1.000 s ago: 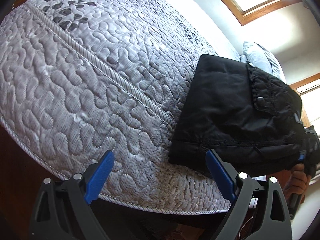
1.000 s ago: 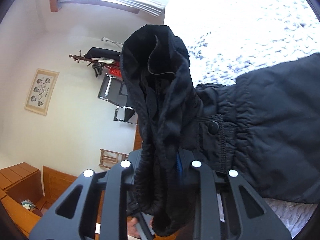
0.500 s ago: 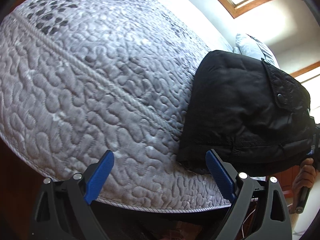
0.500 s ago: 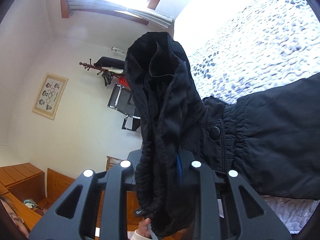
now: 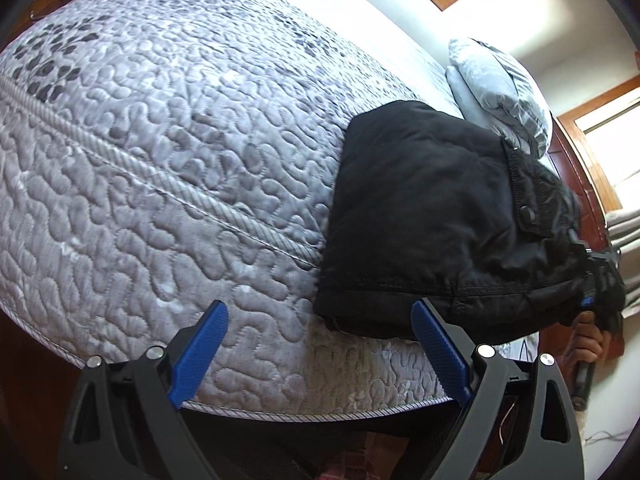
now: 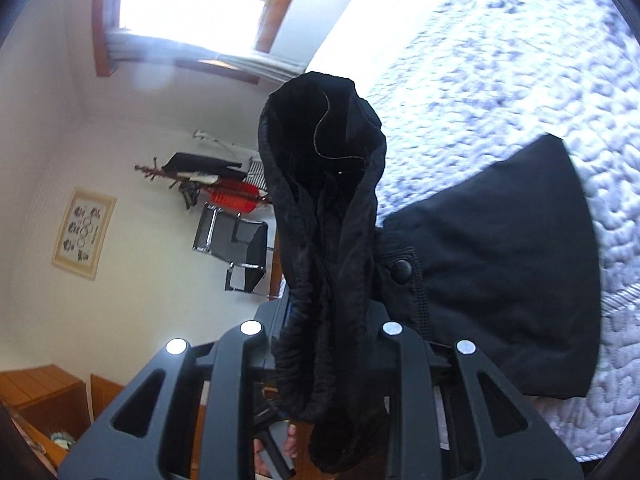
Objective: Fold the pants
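Folded black pants point(image 5: 420, 216) lie on the grey quilted mattress point(image 5: 180, 160) near its front edge, a snap button showing at the waistband. My left gripper point(image 5: 320, 344) hangs open over the mattress edge, its blue pads empty, the pants just beyond the right pad. My right gripper point(image 6: 324, 320) is shut on the bunched waistband end of the pants point(image 6: 328, 240), which stands up between its fingers and hides the pads. The rest of the pants point(image 6: 500, 280) spreads right over the mattress point(image 6: 520, 80). In the left wrist view the right gripper point(image 5: 596, 292) sits at the pants' right end, a hand point(image 5: 588, 340) below it.
A grey pillow point(image 5: 496, 84) lies at the head of the bed, beyond the pants. Wooden window frames and a wooden headboard border the right. In the right wrist view a black chair point(image 6: 236, 248), a coat stand with clothes point(image 6: 200, 176) and a framed picture point(image 6: 82, 232) stand by the wall.
The right gripper has pulled the waistband end along, so the pants slid across the mattress toward its side. The left gripper shifted sideways and rolled a little, still empty.
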### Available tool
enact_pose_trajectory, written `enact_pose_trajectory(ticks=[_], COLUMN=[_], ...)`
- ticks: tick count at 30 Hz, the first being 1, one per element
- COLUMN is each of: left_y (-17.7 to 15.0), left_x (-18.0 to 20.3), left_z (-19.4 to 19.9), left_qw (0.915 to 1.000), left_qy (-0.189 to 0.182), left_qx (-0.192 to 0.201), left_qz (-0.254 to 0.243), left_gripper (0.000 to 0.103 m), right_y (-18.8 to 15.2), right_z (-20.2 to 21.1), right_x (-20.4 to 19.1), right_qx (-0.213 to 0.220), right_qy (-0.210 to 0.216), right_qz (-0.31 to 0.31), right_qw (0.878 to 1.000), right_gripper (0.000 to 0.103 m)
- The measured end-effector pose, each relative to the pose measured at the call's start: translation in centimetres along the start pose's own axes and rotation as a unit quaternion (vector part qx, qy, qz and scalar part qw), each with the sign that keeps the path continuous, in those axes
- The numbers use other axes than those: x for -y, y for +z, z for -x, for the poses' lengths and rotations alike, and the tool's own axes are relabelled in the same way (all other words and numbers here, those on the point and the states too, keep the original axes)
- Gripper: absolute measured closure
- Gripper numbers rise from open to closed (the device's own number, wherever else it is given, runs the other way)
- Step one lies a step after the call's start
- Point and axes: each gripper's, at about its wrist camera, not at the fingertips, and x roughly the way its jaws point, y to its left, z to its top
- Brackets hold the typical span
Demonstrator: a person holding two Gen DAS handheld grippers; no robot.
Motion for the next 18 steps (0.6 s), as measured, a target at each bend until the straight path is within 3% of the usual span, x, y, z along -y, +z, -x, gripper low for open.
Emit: enact_pose_trajectory(ticks=[8, 14, 18], left_y=[0.0, -0.2, -0.5], left_x=[2.1, 3.4, 4.2], left_z=[-0.1, -0.4, -0.6], left_qw=[0.9995, 0.9987, 0.9980], left_qy=[0.008, 0.017, 0.017], left_qx=[-0.010, -0.015, -0.021], left_qz=[-0.030, -0.046, -0.057], left_gripper=[0.009, 0.008, 0.008], right_y=[-0.1, -0.3, -0.4], right_z=[0.3, -0.7, -0.7], right_x=[8.7, 12.1, 13.0], right_qx=[0.008, 0.005, 0.000], right_qy=[-0.024, -0.029, -0.025], right_qz=[-0.084, -0.105, -0.108], right_qw=[0.996, 0.994, 0.994], right_gripper=[0.080, 0.078, 0.063])
